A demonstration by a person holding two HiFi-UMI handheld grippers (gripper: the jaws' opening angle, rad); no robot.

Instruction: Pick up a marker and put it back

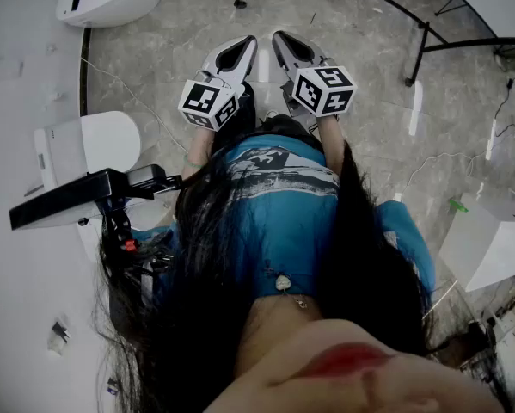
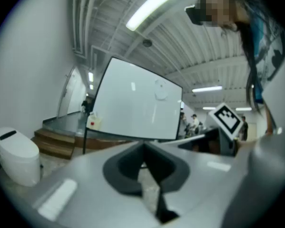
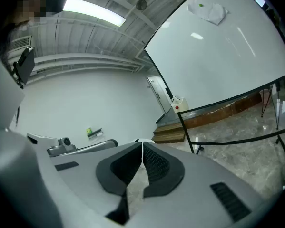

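Marker isn't visible in any view, so its spot can't be given; prob. near the whiteboard [image 2: 132, 101], but that's a guess. Step in hand, as I judge it: pre-approach, pick-up not yet begun.

Left hand-held gripper [image 1: 242, 48] & right hand-held gripper [image 1: 285, 43] sit side by side in front of the person's chest, over bare floor [image 1: 352, 33], pointing fwd and roughly level. Both are closed, pads meeting at the tips, w/ nothing btwn them in either gripper view.

Next move calls for finding the marker first. Then one hand-held gripper goes toward it w/ jaws opened and lined up across the barrel.

Containers:
- Small red-and-white box [image 3: 180, 105] hangs by the whiteboard frame, contents not visible.
- Small wall rack [image 3: 94, 133] holds sth green and sth dark, too small to ID.
- White box [image 1: 489, 239] sits at the head view's right edge, inside not visible, w/ a green bit [image 1: 457, 205] just beside it.
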